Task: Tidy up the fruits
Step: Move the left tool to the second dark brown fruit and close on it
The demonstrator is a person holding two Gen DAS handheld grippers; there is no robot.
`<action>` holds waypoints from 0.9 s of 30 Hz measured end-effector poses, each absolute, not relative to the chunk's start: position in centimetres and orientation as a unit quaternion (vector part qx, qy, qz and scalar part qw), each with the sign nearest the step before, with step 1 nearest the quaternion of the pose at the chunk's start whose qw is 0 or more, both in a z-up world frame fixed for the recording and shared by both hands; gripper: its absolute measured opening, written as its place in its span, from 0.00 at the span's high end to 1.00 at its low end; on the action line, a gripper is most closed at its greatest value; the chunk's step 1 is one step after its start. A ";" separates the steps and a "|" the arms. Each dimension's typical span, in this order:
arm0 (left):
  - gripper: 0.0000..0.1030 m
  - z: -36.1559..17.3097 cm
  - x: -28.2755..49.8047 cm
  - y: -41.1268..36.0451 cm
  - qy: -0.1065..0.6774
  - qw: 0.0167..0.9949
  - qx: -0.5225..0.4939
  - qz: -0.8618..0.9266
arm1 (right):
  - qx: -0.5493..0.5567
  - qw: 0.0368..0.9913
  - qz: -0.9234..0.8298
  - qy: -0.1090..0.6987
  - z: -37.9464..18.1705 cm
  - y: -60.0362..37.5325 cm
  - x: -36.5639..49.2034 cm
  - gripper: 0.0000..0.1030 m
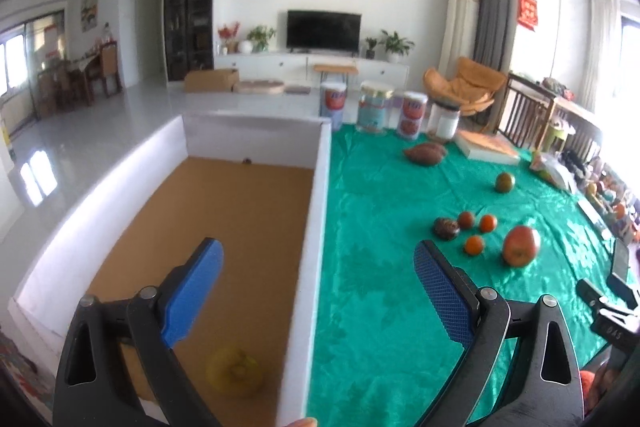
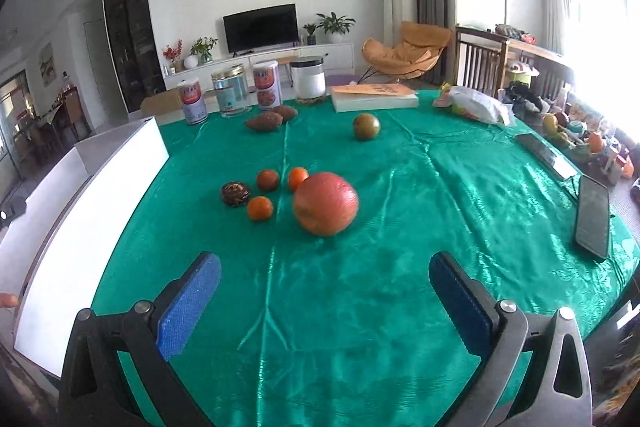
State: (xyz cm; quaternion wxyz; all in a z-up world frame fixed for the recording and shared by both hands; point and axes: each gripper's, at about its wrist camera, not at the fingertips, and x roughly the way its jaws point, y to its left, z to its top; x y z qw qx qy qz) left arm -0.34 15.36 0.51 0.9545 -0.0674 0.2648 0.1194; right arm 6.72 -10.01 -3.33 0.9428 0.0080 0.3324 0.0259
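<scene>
Left gripper [image 1: 318, 267]: blue pads spread wide, nothing between them; it hangs over the right wall of the box.

Right gripper [image 2: 325, 277]: pads spread wide, empty, over bare cloth, short of the big fruit.

Box [image 1: 316, 187]: white walls, brown floor, at the left edge of the table. One item inside, at the near end below the left gripper: a yellow fruit [image 1: 236, 371], blurred, kind not certain. A small dark speck lies by the far wall.

Cloth [image 2: 400, 307]: shiny green, covers the table.

Fruit on the cloth, all outside the box:
- Big fruit [image 2: 325, 203], red-orange, round, nearest the right gripper.
- Three small oranges [image 2: 260, 207], [image 2: 267, 180], [image 2: 298, 178], clustered just left of the big fruit.
- Dark fruit [image 2: 235, 193], brown, left of the oranges.
- Green fruit [image 2: 366, 126], green-brown, alone, farther back.
- Two sweet potatoes [image 2: 270, 120], side by side, near the cans.

Far edge, left to right: three cans [image 2: 230, 95], a jar [image 2: 307, 79] with a dark lid, a book [image 2: 374, 95] lying flat, a plastic bag [image 2: 474, 105].

Right edge: two phones [image 2: 592, 223] lying flat.
</scene>
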 end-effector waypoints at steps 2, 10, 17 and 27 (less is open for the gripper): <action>0.01 1.7 -0.8 13.1 0.242 0.964 -0.063 0.088 | 0.011 0.940 0.016 0.339 -3.9 -11.0 6.1 0.00; 0.01 -5.4 3.5 4.2 0.375 0.922 -0.067 -0.061 | 0.076 0.940 -0.003 0.332 -4.9 -14.0 4.9 0.00; 0.01 -12.5 10.2 2.5 0.425 0.905 -0.033 -0.015 | 0.101 0.936 0.006 0.338 -5.3 -14.7 5.3 0.00; 0.01 -15.2 19.3 4.3 0.459 0.889 -0.004 0.007 | 0.120 0.928 0.008 0.352 -5.9 -15.4 5.9 0.00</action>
